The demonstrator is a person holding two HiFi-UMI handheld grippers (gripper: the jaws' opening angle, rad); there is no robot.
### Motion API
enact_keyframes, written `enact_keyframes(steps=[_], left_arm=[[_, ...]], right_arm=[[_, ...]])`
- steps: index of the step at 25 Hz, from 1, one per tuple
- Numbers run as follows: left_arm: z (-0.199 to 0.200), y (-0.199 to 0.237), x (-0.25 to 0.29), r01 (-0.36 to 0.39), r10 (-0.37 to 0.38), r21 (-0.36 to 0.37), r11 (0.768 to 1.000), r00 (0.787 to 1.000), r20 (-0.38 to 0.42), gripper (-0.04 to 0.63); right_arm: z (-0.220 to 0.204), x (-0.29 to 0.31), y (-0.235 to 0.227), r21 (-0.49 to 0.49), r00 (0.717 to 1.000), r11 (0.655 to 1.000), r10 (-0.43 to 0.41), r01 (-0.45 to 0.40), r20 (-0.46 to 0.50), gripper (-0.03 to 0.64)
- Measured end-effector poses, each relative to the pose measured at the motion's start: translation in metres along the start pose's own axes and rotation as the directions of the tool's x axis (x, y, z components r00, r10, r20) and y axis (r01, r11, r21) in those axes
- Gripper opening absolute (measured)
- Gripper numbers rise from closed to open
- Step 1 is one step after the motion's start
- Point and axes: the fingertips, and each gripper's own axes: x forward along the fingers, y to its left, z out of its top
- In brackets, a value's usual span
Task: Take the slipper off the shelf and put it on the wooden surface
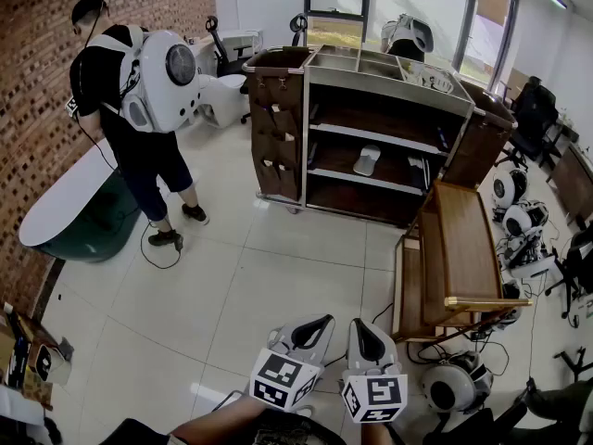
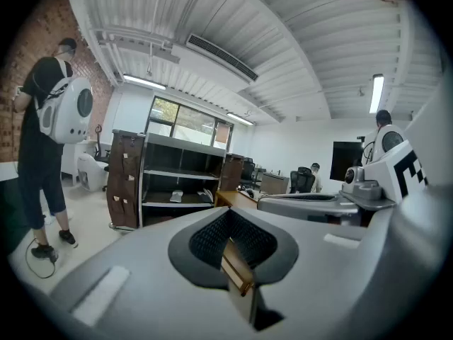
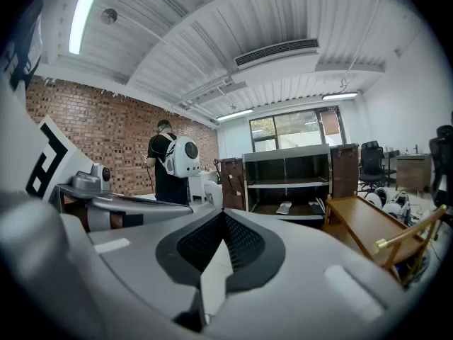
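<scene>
In the head view, the room has a white tiled floor (image 1: 259, 276) and a red brick wall (image 1: 37, 82). One brown wooden surface (image 1: 468, 239) stands at the right, near one dark brown shelf cart (image 1: 371, 86). One pale grey flat slipper (image 1: 367, 160) lies on the cart's middle shelf. One person in black clothes (image 1: 139, 156) stands by the wall.

Two tools sit low, side by side: the left hand-held gripper (image 1: 309, 325) and the right hand-held gripper (image 1: 369, 330).

In the left gripper view, its jaws are pressed together, holding nothing.

In the right gripper view, its jaws are pressed together too, and the slipper is far ahead on the shelf.
</scene>
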Motion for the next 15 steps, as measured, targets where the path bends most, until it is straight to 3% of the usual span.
enact_keyframes(steps=[15], left_arm=[[0.062, 0.121, 0.121, 0.051, -0.051, -0.037, 0.998, 0.999, -0.001, 0.005]], right_arm=[[0.048, 0.155, -0.055, -0.036, 0.996, 0.996, -0.084, 0.082, -0.037, 0.000]])
